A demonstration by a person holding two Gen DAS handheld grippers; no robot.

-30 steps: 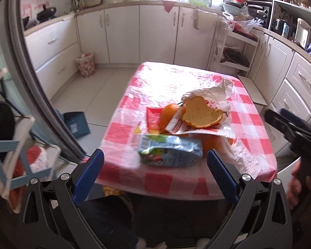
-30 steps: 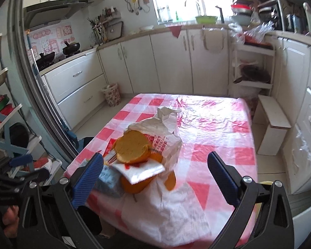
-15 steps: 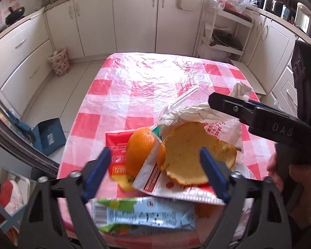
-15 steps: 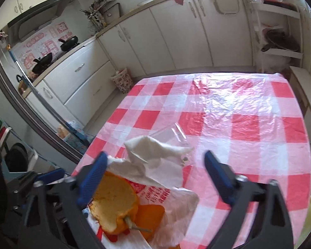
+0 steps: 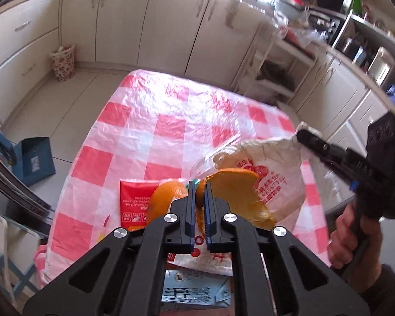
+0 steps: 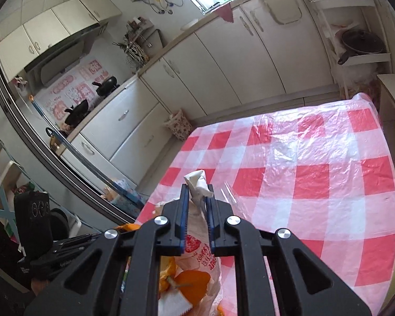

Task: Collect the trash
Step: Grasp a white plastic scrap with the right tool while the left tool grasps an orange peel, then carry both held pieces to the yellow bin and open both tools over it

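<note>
A glossy, crinkled plastic tablecloth [image 6: 316,158] lies under a thin plastic bag [image 5: 271,184] and matt orange peel [image 5: 237,192].

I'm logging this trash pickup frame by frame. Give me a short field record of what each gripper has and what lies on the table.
surface: table with red and white checked cover
left gripper: jaws closing on the near edge of the white plastic bag, beside the orange peel
right gripper: jaws closing on the bag's twisted far handle
bag contents: orange peel, wrappers
beside bag: red packet
near table edge: drink carton
on floor: patterned bin
</note>
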